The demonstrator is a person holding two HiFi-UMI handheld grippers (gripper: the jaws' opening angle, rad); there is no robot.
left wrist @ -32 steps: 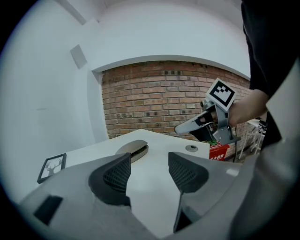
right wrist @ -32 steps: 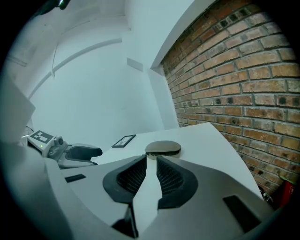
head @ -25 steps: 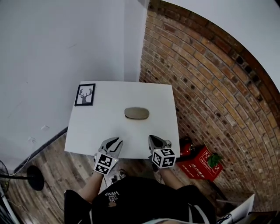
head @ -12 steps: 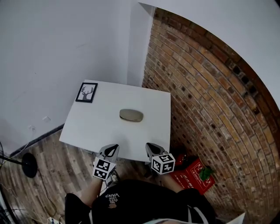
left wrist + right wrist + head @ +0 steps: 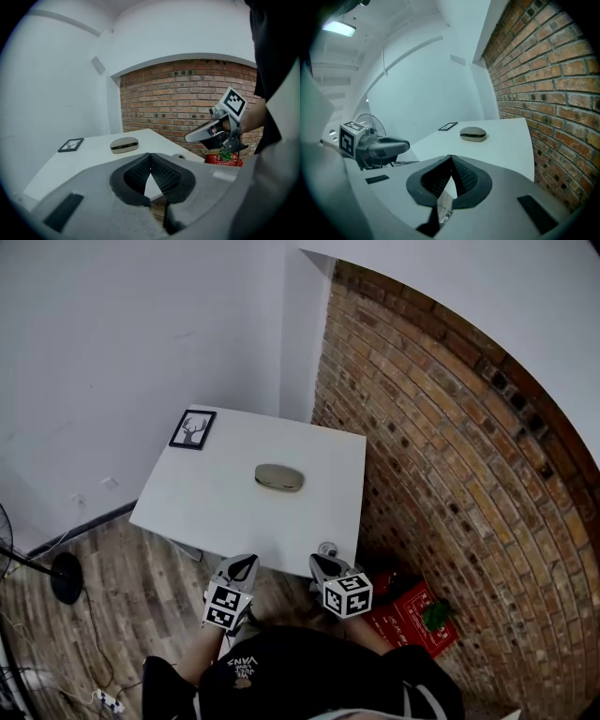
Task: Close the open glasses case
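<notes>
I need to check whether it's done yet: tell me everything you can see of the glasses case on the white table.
The glasses case is a taupe oval clamshell with a smooth, matte-looking shell. It lies flat near the middle of the white table. Its lid sits down over the base, a dark seam between the halves; whether it is latched cannot be told. Only the table touches it.

A white square table point(image 5: 187, 512) stands on a brown wooden plank floor point(image 5: 131, 596), in the corner where a plain white wall point(image 5: 122, 334) meets a red brick wall point(image 5: 450, 456). A small black-framed picture of a deer's head point(image 5: 192, 429) lies at the table's far left corner. A red plastic crate point(image 5: 408, 620) with something green on it sits at the foot of the brick wall, and a black floor fan's round base point(image 5: 66, 577) rests well apart on the left.
</notes>
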